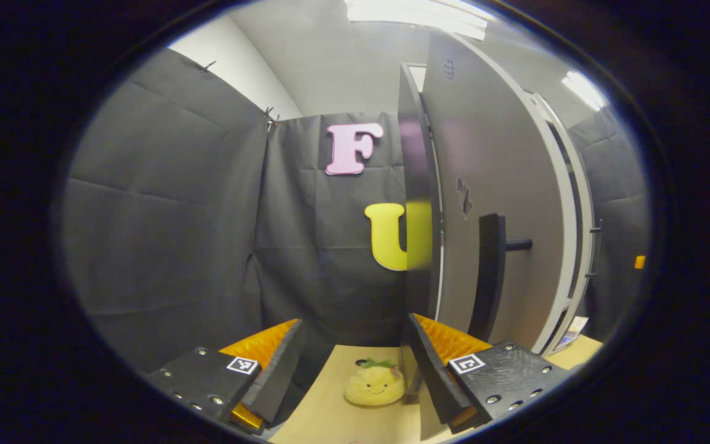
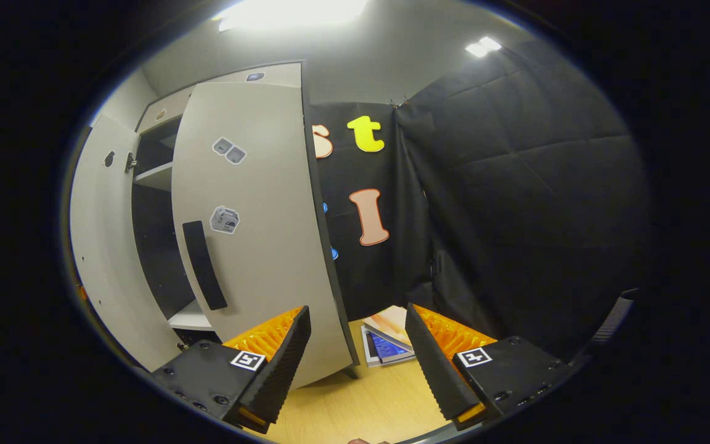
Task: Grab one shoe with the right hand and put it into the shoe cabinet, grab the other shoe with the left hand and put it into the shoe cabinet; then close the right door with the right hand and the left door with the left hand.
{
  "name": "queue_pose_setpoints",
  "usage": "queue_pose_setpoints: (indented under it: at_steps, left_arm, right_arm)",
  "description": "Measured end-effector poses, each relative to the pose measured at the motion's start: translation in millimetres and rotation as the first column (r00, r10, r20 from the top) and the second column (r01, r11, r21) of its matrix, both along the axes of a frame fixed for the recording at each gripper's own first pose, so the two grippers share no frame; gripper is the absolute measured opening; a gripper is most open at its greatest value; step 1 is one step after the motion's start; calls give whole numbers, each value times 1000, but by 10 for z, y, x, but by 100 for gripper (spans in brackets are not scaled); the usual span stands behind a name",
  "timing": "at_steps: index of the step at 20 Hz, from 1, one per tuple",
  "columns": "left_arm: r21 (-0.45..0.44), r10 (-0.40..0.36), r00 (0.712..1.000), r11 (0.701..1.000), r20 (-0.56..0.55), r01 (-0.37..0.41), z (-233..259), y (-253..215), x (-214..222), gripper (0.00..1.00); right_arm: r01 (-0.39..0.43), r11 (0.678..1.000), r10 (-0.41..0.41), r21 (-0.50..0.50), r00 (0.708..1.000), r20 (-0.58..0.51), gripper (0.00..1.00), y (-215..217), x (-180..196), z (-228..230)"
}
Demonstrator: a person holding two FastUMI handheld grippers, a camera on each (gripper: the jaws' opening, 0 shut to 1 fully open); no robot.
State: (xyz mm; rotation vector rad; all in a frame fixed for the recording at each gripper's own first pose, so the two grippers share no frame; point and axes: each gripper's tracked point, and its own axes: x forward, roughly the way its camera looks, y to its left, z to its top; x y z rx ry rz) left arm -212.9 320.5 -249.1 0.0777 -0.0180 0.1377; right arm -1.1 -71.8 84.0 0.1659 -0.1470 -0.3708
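Note:
In the left gripper view my left gripper (image 1: 355,320) is open with nothing between its fingers. A grey cabinet door (image 1: 503,172) with a black bar handle (image 1: 490,271) stands ajar just ahead and to the right, its edge (image 1: 415,185) turned toward me. In the right gripper view my right gripper (image 2: 357,308) is open and holds nothing. The cabinet's right door (image 2: 256,203), with a black handle (image 2: 204,265) and stickers, stands partly open ahead on the left. Behind it are dark shelves (image 2: 158,179) and the other open door (image 2: 102,246).
A yellow plush toy (image 1: 373,383) lies on the wooden floor (image 1: 330,419) between my left fingers, close to the door's foot. Some books or magazines (image 2: 386,342) lie on the floor (image 2: 361,407) by the black cloth wall, right of the cabinet.

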Motion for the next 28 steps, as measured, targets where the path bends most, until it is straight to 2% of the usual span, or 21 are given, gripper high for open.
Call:
queue_pose_setpoints:
  at_steps: [3, 10, 13, 16, 19, 25, 28]
  left_arm:
    - [-29, -51, 999, 998, 7, 51, 12, -69, 56, 94]
    - [33, -81, 997, 996, -13, 81, 45, -112, 117, 94]
    - [-6, -89, 996, 996, -10, 89, 18, -127, 135, 94]
    - [-40, -141, 990, 989, -21, 140, -18, -163, 186, 94]
    - [-1, -177, 984, 984, -28, 177, 7, -177, 205, 94]
    - [53, -86, 996, 995, -26, 87, 25, -101, 179, 94]
    - [23, -119, 993, 993, -27, 120, -6, -142, 197, 94]
  right_arm:
    - [12, 1000, -12, 11, 1000, 5, 97, -44, -9, 3]
    - [-14, 1000, 14, 7, 1000, -1, 97, 41, 102, -11]
    - [-28, 999, 28, -23, 1000, -4, 97, 115, 160, 19]
    - [-43, 999, 43, -24, 999, -6, 97, 194, 187, 2]
    - [-47, 999, 46, -27, 999, -16, 97, 219, 168, -46]
    - [5, 1000, -5, -21, 1000, -10, 97, 62, 30, -75]
    - [19, 1000, -19, -9, 1000, -12, 97, 36, -15, -126]
